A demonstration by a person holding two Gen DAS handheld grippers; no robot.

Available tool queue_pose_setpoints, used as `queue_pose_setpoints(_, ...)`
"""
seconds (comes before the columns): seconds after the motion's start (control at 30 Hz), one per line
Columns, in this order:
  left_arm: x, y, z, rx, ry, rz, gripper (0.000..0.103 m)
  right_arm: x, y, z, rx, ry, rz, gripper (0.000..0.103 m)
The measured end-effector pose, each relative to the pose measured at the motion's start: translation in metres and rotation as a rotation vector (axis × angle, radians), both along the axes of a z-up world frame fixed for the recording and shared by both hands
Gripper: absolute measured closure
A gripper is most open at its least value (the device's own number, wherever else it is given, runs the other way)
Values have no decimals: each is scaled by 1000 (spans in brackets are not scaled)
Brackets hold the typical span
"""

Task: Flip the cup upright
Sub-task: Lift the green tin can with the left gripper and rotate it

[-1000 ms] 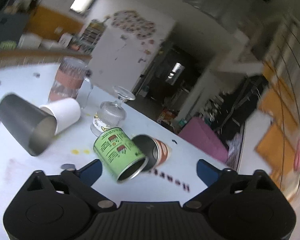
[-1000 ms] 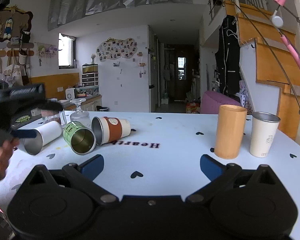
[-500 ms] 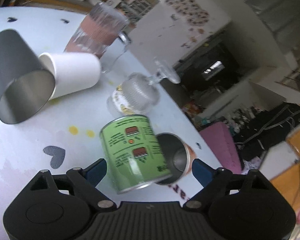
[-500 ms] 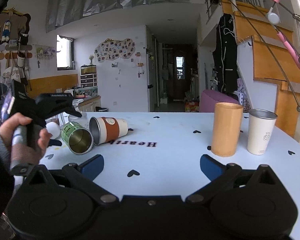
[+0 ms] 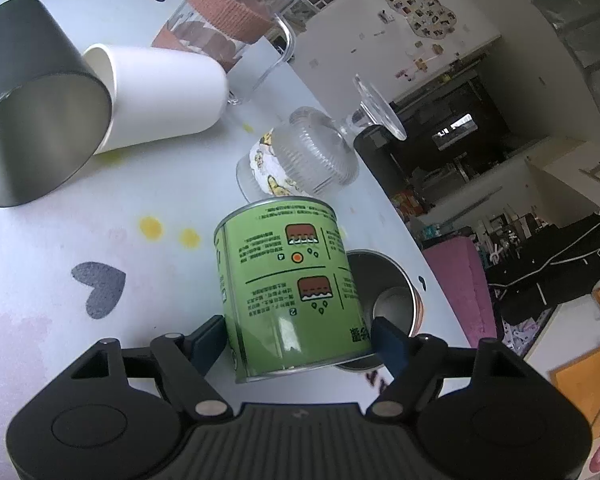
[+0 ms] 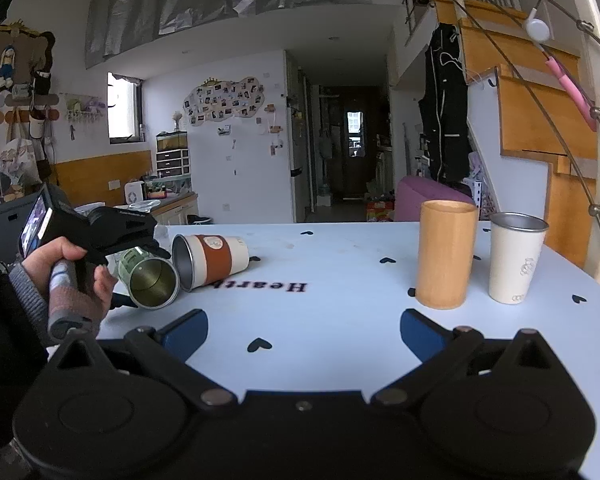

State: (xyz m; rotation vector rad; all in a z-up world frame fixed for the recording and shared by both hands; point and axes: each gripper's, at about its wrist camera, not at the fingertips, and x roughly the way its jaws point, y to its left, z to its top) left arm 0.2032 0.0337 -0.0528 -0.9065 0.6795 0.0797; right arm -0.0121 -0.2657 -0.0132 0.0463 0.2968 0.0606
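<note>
Left gripper low in the left wrist frame, its blue fingers set against both sides of the green cup; jaws narrowed onto it, pads touching or very nearly touching the wall. Green cup lies on its side on the white table, open mouth toward the gripper, printed label facing up, centre to lower centre of the frame.

Just right of it and partly behind: an orange-banded steel cup, also on its side, mouth toward the camera. Above centre, a ribbed stemmed glass tipped over, foot pointing to the upper right. Upper left: dark steel tumbler on its side, a white paper cup lying against it, a glass mug with a brown sleeve behind.

Right wrist view: right gripper at lower centre, jaws wide, nothing between them, above bare table with black hearts. Person's left hand grips the left tool at the left edge, green cup beside it. Right of centre, a wooden cup and a white steel cup stand upright, close together.
</note>
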Motion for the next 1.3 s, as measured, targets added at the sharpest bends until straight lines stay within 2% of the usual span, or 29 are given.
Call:
queue_pose_setpoints(0.1, -8, 5, 0, -13, 12, -34, 24, 0, -1, 0, 1, 0, 0, 0)
queue_pose_setpoints(0.2, -24, 6, 0, -24, 27, -111, 24, 1, -4, 1, 5, -3, -2, 0)
queue_pose_setpoints(0.33, -53, -2, 1, 10, 22, -220, 24, 2, -7, 1, 14, -5, -9, 0)
queue_pose_setpoints(0.7, -116, -38, -5, -18, 46, -499, 24, 3, -9, 3, 27, -4, -12, 0)
queue_pose_setpoints(0.83, -127, -57, -5, -15, 55, -587, 24, 5, -13, 3, 50, 8, -10, 0)
queue_pose_setpoints(0.97, -132, -63, -6, -13, 56, -610, 24, 12, -14, 6, 62, 30, 17, 0)
queue_pose_setpoints(1.03, -132, -61, -7, -17, 63, -602, 20, 21, -14, 11, 80, 51, 50, 0)
queue_pose_setpoints(1.1, -134, -59, -6, -6, 51, -583, 13, 32, -13, 17, 101, 78, 96, 0)
queue_pose_setpoints(1.17, -135, -58, -2, 20, 43, -564, 8, 47, -10, 22, 123, 120, 152, 0)
queue_pose_setpoints(1.3, -137, -53, 0, 64, 27, -551, 7, 85, -1, 27, 192, 243, 273, 0)
